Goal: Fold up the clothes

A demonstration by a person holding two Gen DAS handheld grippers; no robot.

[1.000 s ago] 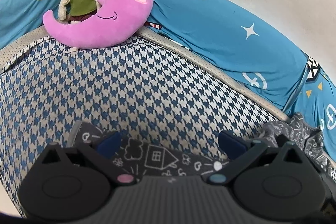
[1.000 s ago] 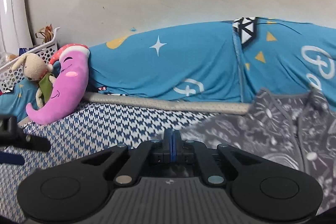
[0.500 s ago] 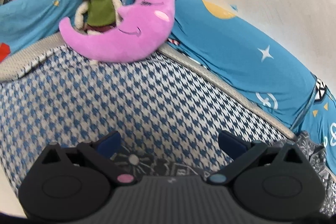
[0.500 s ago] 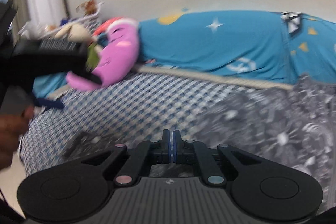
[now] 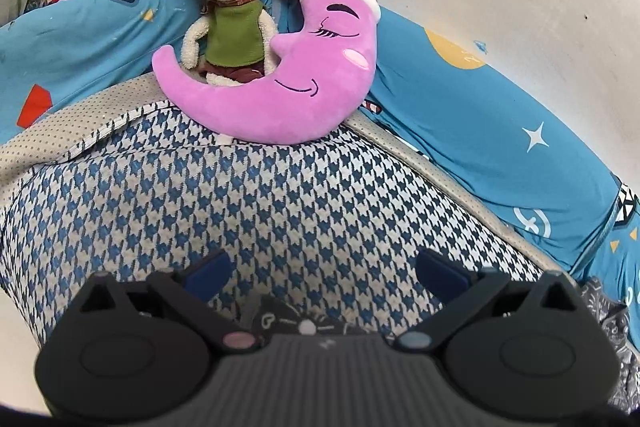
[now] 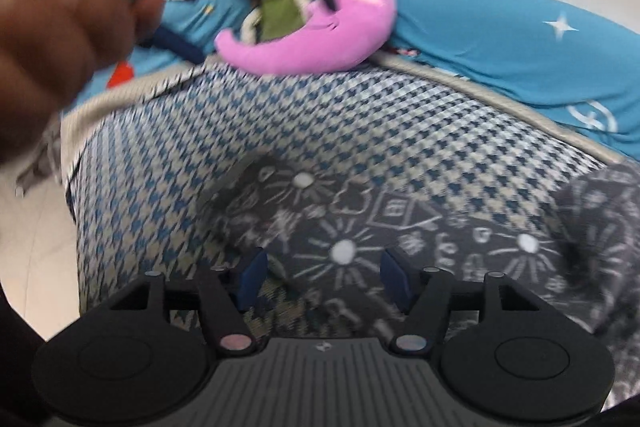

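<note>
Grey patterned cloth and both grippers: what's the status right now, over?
Left gripper open, empty. Right gripper open above grey patterned cloth, not gripping. Cloth lies rumpled on houndstooth cover. Moon pillow sits clear.

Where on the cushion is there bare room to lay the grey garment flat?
Bare houndstooth cushion lies between the moon pillow and the grey garment, reaching the cushion's left edge. It is crowded at the back, with the moon pillow and rabbit, and on the right, where the garment bunches against the blue bedding.

Printed cloth garment (image 6: 360,227) on woven houndstooth cover (image 5: 280,207).
</note>
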